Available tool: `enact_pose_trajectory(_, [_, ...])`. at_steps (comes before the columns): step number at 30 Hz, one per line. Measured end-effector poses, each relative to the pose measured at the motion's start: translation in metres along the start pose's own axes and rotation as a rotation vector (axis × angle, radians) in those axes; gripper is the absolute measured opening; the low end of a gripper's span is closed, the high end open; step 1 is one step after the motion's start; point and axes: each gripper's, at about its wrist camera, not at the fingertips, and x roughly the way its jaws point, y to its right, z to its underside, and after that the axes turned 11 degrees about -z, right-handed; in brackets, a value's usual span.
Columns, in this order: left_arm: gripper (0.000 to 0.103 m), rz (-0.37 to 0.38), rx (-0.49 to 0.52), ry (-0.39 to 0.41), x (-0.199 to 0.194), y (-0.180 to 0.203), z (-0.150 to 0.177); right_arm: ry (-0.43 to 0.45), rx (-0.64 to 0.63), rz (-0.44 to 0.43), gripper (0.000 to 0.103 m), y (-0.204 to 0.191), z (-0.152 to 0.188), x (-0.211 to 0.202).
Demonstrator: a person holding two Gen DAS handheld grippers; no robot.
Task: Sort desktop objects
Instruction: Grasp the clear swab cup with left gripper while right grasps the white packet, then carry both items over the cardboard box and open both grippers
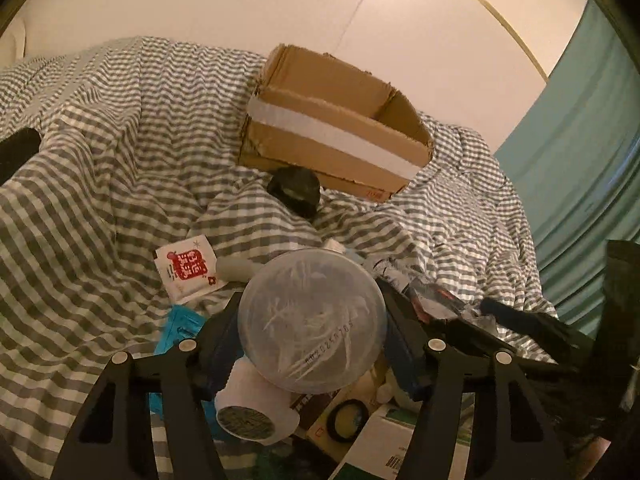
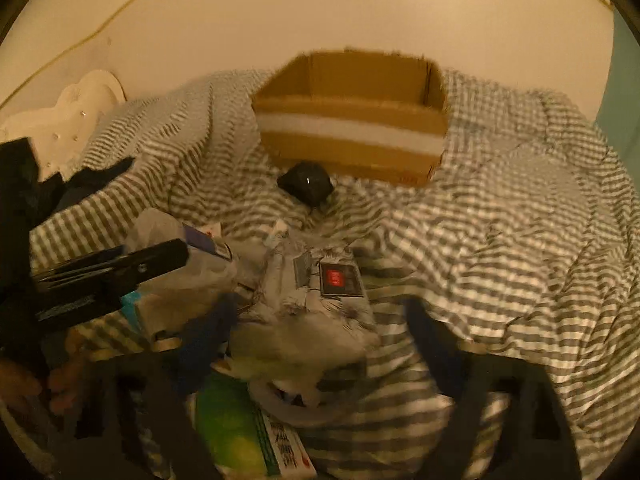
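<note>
L fingers [image 1: 224, 344] clamp tub [image 1: 312, 320] (clear).

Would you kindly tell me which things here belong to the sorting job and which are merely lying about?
Job:
round clear plastic container, between the left gripper fingers
cardboard box
red-printed sachet
white bottle

Lying about:
gingham bedding
teal curtain

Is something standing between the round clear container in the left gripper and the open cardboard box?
Only a small black object lies low on the checked cloth, just before the cardboard box. Above it, the round clear container has a free path.
</note>
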Motion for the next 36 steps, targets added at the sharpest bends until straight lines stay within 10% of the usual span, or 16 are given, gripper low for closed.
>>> enact_pose_trajectory(14, [0.066, -0.071, -0.034, 0.034, -0.012, -0.016, 0.007, 0.043, 0.015, -0.004, 0.033, -0.009, 0.010, -0.024])
enact_pose_trajectory(36, [0.066, -0.073, 0.048, 0.204, -0.074, 0.020, -0.043, 0.214, -0.156, 0.053, 0.032, -0.045, -0.026, -0.103])
